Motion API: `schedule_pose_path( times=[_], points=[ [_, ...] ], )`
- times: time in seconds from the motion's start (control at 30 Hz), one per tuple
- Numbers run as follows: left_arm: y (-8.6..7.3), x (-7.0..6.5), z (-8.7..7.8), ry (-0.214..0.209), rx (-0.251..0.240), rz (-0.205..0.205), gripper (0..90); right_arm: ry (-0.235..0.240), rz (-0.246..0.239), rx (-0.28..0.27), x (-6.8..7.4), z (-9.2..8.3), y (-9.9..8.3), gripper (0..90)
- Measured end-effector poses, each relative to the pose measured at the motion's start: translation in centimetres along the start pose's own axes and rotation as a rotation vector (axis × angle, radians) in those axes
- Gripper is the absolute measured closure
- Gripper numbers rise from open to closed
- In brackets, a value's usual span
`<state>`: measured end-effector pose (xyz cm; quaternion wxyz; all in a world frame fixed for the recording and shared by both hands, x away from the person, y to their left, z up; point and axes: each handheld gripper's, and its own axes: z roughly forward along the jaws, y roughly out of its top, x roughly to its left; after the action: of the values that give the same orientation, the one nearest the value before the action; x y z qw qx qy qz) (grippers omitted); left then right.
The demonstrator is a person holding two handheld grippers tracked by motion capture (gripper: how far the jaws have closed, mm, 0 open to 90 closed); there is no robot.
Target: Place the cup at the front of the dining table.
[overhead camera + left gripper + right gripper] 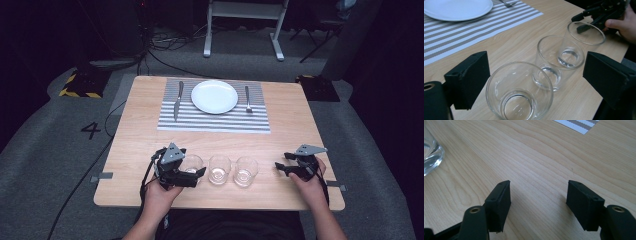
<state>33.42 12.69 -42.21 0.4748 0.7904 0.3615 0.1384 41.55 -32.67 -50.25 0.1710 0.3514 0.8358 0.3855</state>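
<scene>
A: Glasses (219,169), three of them, stood in a row on the wooden table (140,130). We had them on the near side of the striped mat (215,120), close to our edge.

B: Which one were we going for?

A: No one told us the job, so we guess it was the left glass (519,91). Our left gripper (192,170) had its jaws wide open, one on each side of that glass. They were not touching it and held nothing.

B: And the other hand?

A: Our right gripper (280,166) sat near the right glass (244,171), on the side away from the mat's middle. Its jaws were open too, over bare wood, with nothing between them.

B: How would the glass feel?

A: Hard and smooth, we thought, so it could slip. It looked thick at the bottom, so maybe a bit heavy. It could break if it fell or got bumped.

B: Where should we hold it?

A: Around the round wall, low down, squeezing gently. The middle glass (560,61) stood just beside it, so we had to be careful. The white plate (214,96), knife (177,100) and fork (247,98) were on the mat, far from our grippers.
</scene>
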Motion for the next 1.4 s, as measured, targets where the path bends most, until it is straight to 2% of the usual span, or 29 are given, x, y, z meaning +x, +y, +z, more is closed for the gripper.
schedule_pose_path(
  times=[0.13,0.23,0.33,0.47,0.53,0.63,0.67,0.73,0.83,1.0,1.27,1.4],
  points=[
    [-0.4,0.0,0.9,0.016,0.027,0.021,1.1,0.001,0.002,-0.001,0.0,0.0,0.0,36.4],
    [-1.1,0.4,1.7,0.048,0.052,0.007,0.4,-0.001,-0.003,0.000,0.0,0.0,0.0,36.4],
    [-1.4,0.7,2.0,0.062,0.061,0.009,0.3,-0.002,-0.004,-0.001,0.0,0.0,0.0,36.4],
    [-2.0,1.1,2.6,0.077,0.079,-0.008,0.2,-0.002,-0.003,0.000,0.0,0.0,0.0,36.4],
    [-2.3,1.2,2.9,0.076,0.093,-0.011,0.7,0.000,0.001,-0.001,0.0,0.0,0.0,36.4],
    [-2.9,1.4,3.7,0.068,0.122,-0.044,6.2,0.000,0.002,-0.001,0.0,0.0,0.0,36.4],
    [-3.0,1.5,3.8,0.053,0.126,-0.054,9.9,0.000,0.003,-0.002,0.0,0.0,0.0,36.4],
    [-3.2,1.6,4.0,0.037,0.135,-0.069,11.0,0.000,0.002,-0.001,0.0,0.0,0.0,36.4],
    [-3.4,1.6,4.0,0.018,0.143,-0.054,14.9,0.000,-0.002,0.001,0.0,0.0,0.0,36.4],
    [-3.5,1.4,4.1,0.048,0.156,-0.017,18.0,0.000,-0.001,0.000,0.0,0.0,0.0,36.5],
    [-3.5,1.3,4.0,0.053,0.161,-0.003,19.1,0.000,0.001,-0.001,0.0,0.0,0.0,36.4],
    [-3.1,1.7,3.9,0.041,0.170,-0.024,19.3,0.001,0.002,-0.001,0.0,0.0,0.0,36.5]
  ],
)
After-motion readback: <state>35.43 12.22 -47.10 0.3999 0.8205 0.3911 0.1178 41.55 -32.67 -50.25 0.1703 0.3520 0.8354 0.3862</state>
